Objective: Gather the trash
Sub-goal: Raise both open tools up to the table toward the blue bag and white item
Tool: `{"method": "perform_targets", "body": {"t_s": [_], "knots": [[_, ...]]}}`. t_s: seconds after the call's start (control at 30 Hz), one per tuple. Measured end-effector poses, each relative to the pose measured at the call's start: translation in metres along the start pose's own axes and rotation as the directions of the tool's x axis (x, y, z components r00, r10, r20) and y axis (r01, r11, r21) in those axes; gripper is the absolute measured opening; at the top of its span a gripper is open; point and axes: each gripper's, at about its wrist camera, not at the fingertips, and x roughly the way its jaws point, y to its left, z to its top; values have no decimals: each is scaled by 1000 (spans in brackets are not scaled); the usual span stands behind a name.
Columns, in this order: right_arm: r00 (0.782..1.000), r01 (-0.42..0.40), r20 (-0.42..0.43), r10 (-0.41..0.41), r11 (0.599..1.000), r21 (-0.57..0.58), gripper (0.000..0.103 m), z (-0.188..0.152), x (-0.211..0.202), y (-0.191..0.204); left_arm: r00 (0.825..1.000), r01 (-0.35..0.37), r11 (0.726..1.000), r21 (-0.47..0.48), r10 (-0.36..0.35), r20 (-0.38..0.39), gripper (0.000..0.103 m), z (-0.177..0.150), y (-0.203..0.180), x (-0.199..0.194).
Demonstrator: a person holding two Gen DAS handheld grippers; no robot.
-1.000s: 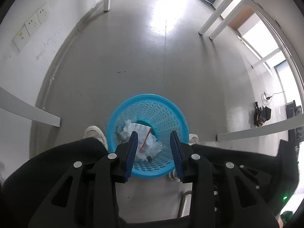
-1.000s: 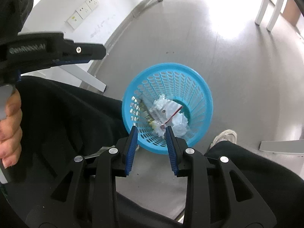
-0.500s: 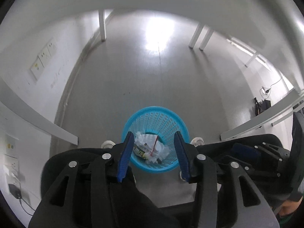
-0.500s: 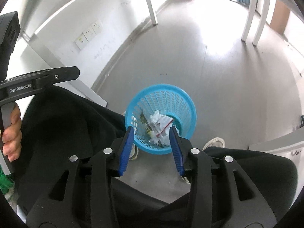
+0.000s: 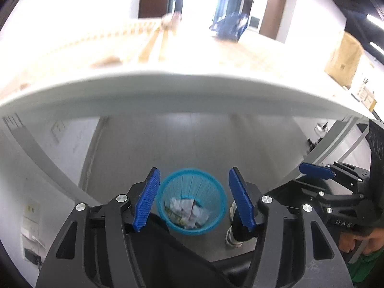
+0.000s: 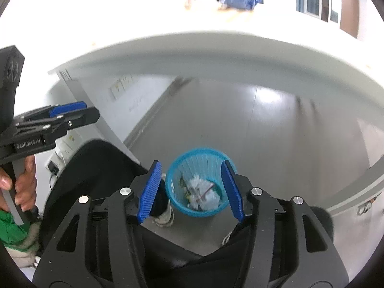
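A blue mesh trash basket point(image 5: 192, 187) point(image 6: 199, 160) stands on the grey floor far below, between a person's shoes. Crumpled white paper trash point(image 5: 186, 211) point(image 6: 202, 194) with a red strip lies inside it. My left gripper point(image 5: 193, 177) hangs high above the basket, its jaws opening, nothing between the blue pads. My right gripper point(image 6: 190, 166) is likewise high over the basket, jaws opening and empty. Each gripper shows in the other's view: the right gripper's blue fingers point(image 5: 315, 171) at the right edge, the left gripper's fingers point(image 6: 68, 108) at the left, held by a hand point(image 6: 24, 187).
A white table edge point(image 5: 192, 93) point(image 6: 216, 45) arcs across both views above the floor. The tabletop beyond is overexposed, with a blue object point(image 5: 228, 27) far back and a cardboard box point(image 5: 343, 60) at right. White table legs point(image 6: 100, 122) and wall sockets point(image 6: 121, 86) lie left. Black trousers point(image 6: 91, 168) flank the basket.
Both grippers have risen well above the basket, which now looks much smaller, and the table edge has come into view. Both pairs of jaws have spread wider.
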Motion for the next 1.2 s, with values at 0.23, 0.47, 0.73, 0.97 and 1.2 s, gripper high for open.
{"method": "perform_targets", "body": {"t_s": [0.23,0.47,0.73,0.97,1.2], "knots": [[993,26,116,-23,999,-24,54,31,-39,-2,993,-1,1000,12,0,114,65,36,0,-32],[978,53,201,-53,999,8,59,75,-52,-20,982,-1,1000,11,-1,191,68,76,-1,-39],[968,38,245,-51,998,55,67,140,-49,-35,974,-18,1000,0,18,226,77,129,8,-35],[965,21,258,-40,997,75,75,191,-40,-40,974,-38,999,-7,38,224,80,168,19,-16],[973,77,211,-95,993,89,82,236,-20,-53,978,-66,998,-2,65,198,90,198,29,15]]}}
